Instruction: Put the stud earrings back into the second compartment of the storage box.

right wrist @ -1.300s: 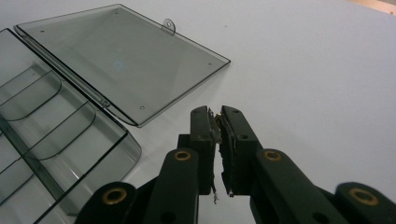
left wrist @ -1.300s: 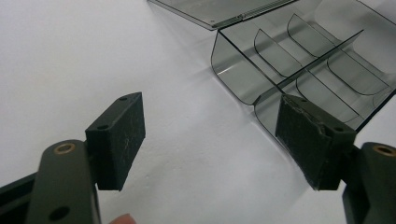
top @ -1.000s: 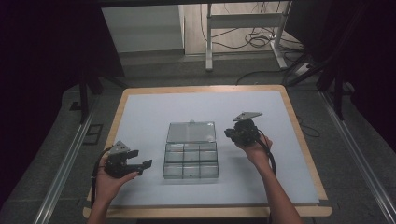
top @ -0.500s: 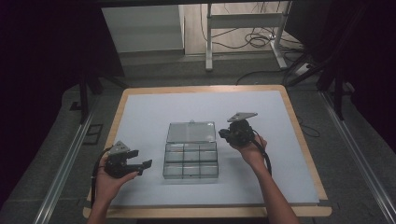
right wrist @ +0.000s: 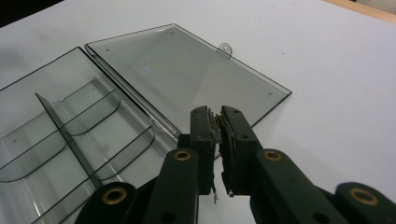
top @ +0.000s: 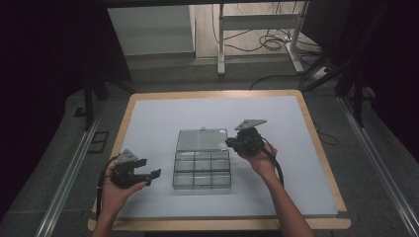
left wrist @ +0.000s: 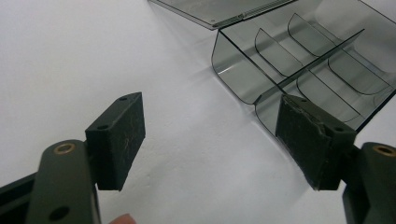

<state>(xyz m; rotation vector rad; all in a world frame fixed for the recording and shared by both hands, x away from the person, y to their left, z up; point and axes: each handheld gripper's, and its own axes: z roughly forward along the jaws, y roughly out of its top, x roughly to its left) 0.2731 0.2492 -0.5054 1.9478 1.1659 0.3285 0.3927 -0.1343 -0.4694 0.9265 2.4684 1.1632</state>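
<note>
Smoked-clear plastic organiser box point(top: 201, 170), six compartments, lid point(top: 202, 139) folded flat behind it; lies at the middle of the table point(top: 148, 113).

Right gripper point(top: 232, 143): at the lid's right edge, above it, jaws pressed together with something thin and metallic between the pads, too small to identify. Right hand point(top: 259, 160) holds it from beside the box's right side, forearm slanting in from below.

Left gripper point(top: 153, 173): just left of the box's near-left corner, apart from it, jaws spread wide with nothing between. Left hand point(top: 118, 185) low, gripper pointing at the box.

Change: right gripper has shifted slightly toward the lid; left gripper unmoved.
</note>
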